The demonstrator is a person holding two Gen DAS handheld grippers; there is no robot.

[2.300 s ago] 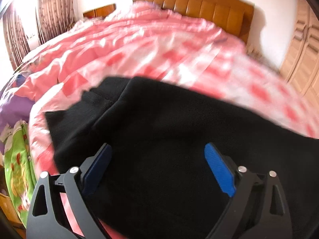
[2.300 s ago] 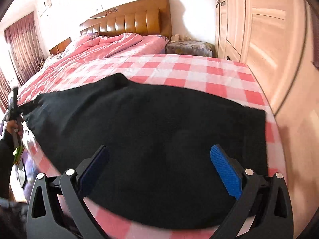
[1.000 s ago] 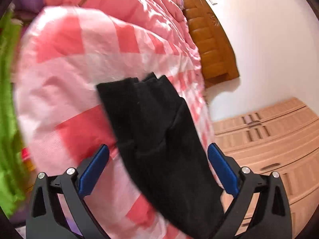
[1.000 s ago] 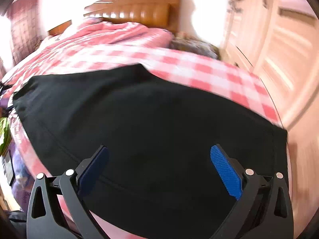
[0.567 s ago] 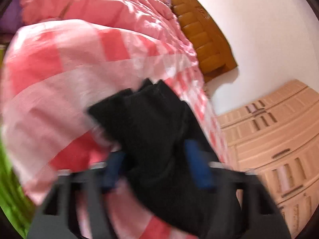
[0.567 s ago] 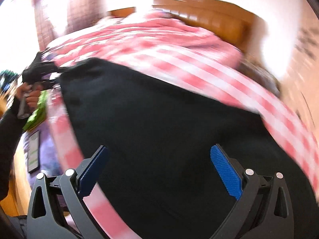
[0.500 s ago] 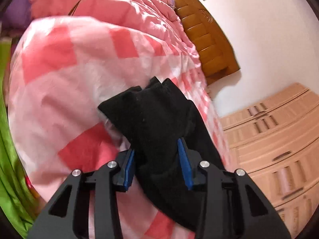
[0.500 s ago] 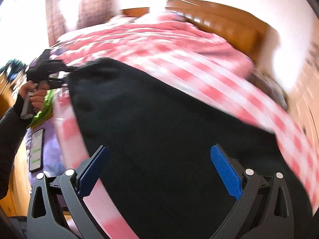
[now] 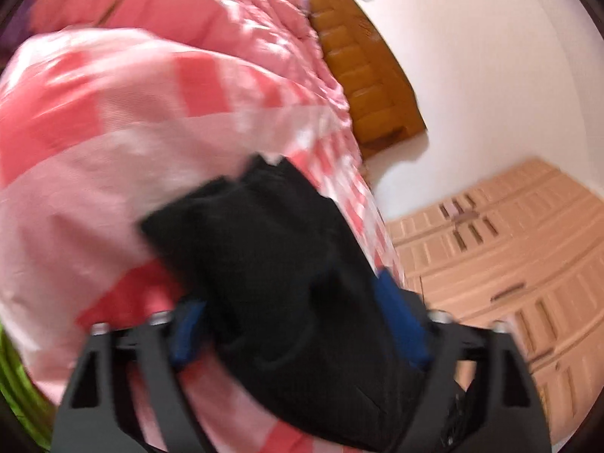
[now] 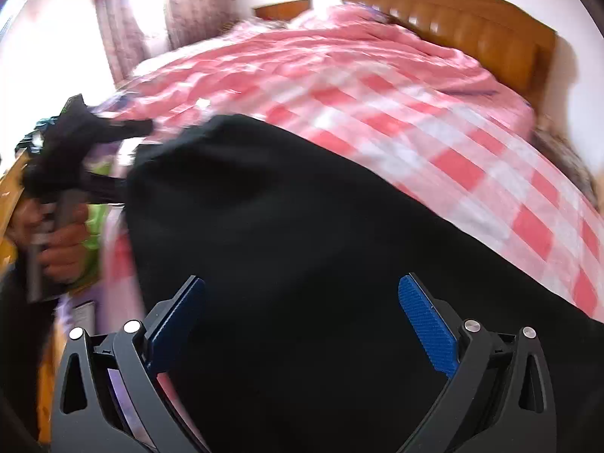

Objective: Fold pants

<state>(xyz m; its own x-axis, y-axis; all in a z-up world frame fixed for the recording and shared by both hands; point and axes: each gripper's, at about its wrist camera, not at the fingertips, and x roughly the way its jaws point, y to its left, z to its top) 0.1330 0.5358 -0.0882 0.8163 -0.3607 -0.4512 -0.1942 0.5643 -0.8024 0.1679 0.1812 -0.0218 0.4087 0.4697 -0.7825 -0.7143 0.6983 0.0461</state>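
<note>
Since half a second ago: left hand-held gripper has spread a little wider, but its blue pads still sit against a bunched end of the black pants, fabric filling the gap between them. Frame is motion-blurred; grip looks clamped on the cloth. Right wrist view has swung slightly, so the headboard now sits further right.

Pants lie spread across the pink-and-white checked bed, covering most of the lower half of the right wrist view. One end is lifted off the bedspread at the bed's near left corner, where the left hand-held gripper holds it. The person's hand wraps that gripper's handle, seen at far left of the right view.

Right hand-held gripper: fingers wide apart, nothing between the pads, poised over the middle of the pants. Contact with the cloth cannot be judged.

Background: wooden headboard, rumpled pink quilt near it, light wooden wardrobe, reddish curtains by a bright window. Green fabric beside the bed's edge.
</note>
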